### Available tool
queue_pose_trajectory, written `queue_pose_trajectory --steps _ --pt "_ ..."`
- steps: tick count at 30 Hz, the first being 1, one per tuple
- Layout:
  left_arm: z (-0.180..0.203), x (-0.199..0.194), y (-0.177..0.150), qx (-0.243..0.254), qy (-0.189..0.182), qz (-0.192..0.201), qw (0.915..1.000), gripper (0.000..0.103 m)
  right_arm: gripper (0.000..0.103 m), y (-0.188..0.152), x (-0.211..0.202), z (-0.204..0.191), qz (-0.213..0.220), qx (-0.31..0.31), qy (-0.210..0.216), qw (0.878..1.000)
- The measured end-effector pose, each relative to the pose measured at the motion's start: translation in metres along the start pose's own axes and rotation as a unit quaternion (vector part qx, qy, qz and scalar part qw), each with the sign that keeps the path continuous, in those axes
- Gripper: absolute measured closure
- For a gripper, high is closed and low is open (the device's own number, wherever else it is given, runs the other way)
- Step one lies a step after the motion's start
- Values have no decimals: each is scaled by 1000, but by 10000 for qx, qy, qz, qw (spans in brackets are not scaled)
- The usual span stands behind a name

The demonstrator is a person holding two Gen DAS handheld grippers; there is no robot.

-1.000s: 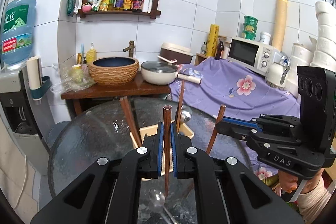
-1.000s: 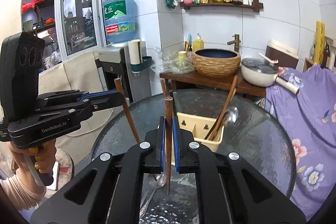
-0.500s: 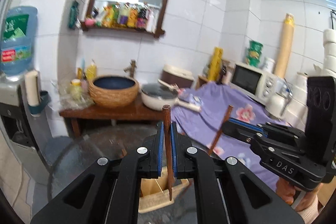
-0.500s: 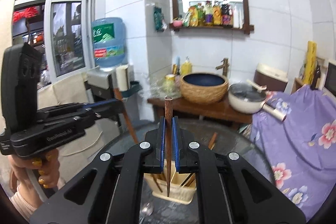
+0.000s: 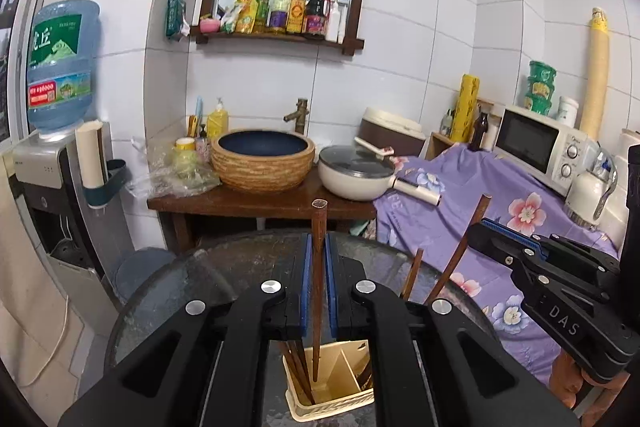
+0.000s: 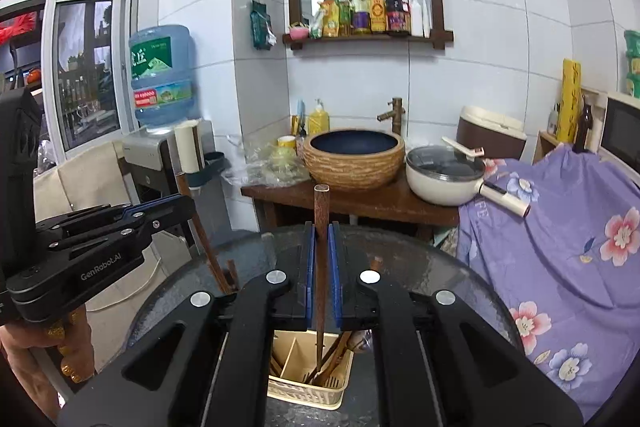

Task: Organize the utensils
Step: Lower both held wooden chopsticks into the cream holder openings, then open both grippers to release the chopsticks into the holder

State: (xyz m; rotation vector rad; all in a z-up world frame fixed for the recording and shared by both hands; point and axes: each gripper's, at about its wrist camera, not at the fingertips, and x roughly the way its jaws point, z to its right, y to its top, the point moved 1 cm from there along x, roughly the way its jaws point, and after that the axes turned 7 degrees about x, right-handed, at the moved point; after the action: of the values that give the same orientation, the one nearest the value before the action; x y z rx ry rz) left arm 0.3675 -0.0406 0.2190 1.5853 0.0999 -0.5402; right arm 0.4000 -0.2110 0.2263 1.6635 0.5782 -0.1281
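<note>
Two handheld grippers hover side by side above a round glass table [image 5: 168, 291], each clamped on a single dark brown wooden chopstick. The left gripper [image 5: 318, 267] has its blue-padded jaws pressed tight against the left chopstick [image 5: 318, 291], which stands nearly upright between them, its blunt top poking above the jaws and its thin tip hanging down over a cream plastic utensil holder [image 5: 332, 387] on the table. In the left wrist view that tip appears over the holder's left compartment, where several other brown chopsticks [image 5: 296, 367] lean; whether it touches anything there cannot be told. The right gripper [image 6: 322, 267] is likewise closed hard on the right chopstick [image 6: 321, 287], also upright, with its tip reaching down into the same holder, seen from the right wrist as a slotted basket with a divider; more wooden utensils [image 6: 340, 347] lean in its right section. From the left camera, the right gripper shows at the right edge. From the right camera, the left gripper appears at the left edge, held by a hand [image 6: 60, 343]. Behind the table stands a wooden counter [image 5: 248, 201] with a woven-sided basin [image 5: 262, 161] and a white lidded pan [image 5: 356, 175], beside purple flowered cloth [image 5: 480, 195].
</note>
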Motion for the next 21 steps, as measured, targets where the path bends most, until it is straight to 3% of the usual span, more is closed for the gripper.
queue_pose_trajectory --steps 10,21 --pt "-2 36 -62 19 68 -534 9985 97 96 -44 33 12 -389 98 -72 9992" --pt "0 57 -95 241 164 -838 9961 99 96 -73 51 21 -687 100 -156 9975"
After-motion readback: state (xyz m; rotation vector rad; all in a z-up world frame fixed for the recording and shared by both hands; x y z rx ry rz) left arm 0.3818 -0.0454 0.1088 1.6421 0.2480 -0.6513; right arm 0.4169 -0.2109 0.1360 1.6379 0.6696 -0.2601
